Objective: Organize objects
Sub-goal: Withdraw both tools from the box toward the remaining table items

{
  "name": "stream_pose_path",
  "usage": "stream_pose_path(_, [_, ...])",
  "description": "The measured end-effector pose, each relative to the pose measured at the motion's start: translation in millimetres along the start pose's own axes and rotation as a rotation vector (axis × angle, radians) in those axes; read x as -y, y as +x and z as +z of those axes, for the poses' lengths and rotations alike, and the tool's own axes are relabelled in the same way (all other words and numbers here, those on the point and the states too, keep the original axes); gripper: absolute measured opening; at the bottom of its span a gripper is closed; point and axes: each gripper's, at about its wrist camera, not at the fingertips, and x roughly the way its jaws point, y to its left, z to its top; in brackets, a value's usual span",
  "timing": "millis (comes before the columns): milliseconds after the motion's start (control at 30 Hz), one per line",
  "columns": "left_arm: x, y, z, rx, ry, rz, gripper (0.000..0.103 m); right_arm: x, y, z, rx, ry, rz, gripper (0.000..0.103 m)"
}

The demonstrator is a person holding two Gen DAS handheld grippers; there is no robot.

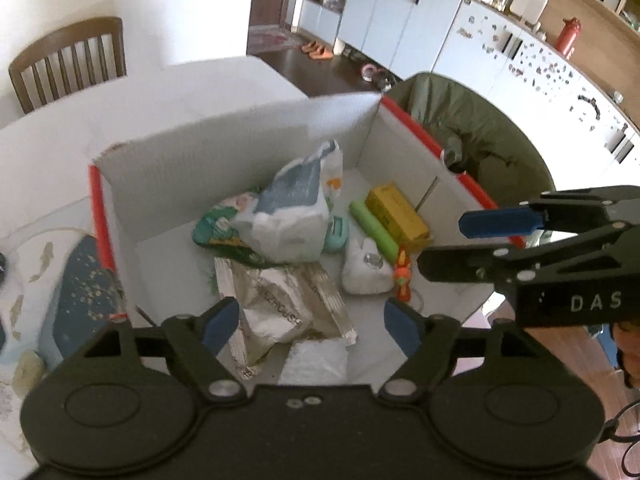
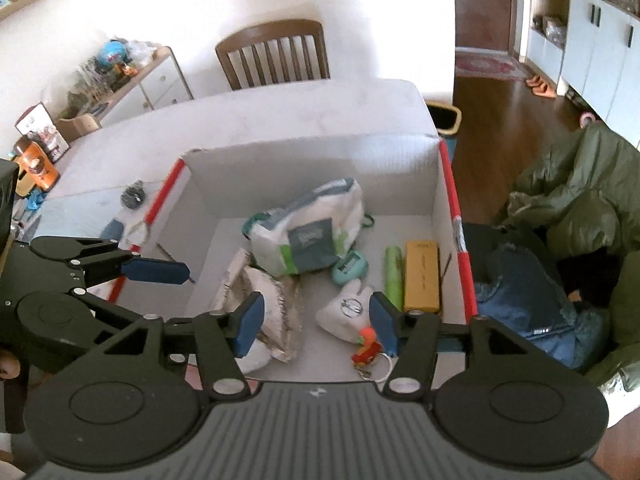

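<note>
Left gripper (image 1: 312, 322) hovers wide and empty over a white cardboard box (image 1: 168, 160) on a pale table (image 1: 224, 80), a wooden chair (image 1: 68, 60) beyond. Inside lie a tissue pack (image 1: 288, 216), foil bags (image 1: 280, 304) and a yellow carton (image 1: 398, 210).

Right gripper (image 2: 316, 326), also wide and empty, hangs above a white plush (image 2: 344, 312) and a green tube (image 2: 393, 276) in the box; an olive jacket (image 2: 572, 184) lies beside it.
</note>
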Motion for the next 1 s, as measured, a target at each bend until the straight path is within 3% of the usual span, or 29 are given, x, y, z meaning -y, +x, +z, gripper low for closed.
stream_pose_path(467, [-27, -60, -1, 0.126, 0.006, 0.039, 0.095, -47, -31, 10, 0.12, -0.012, 0.021, 0.069])
stream_pose_path(1000, [-103, -119, -11, 0.233, -0.045, 0.106, 0.102, -128, -31, 13, 0.213, 0.011, 0.05, 0.082])
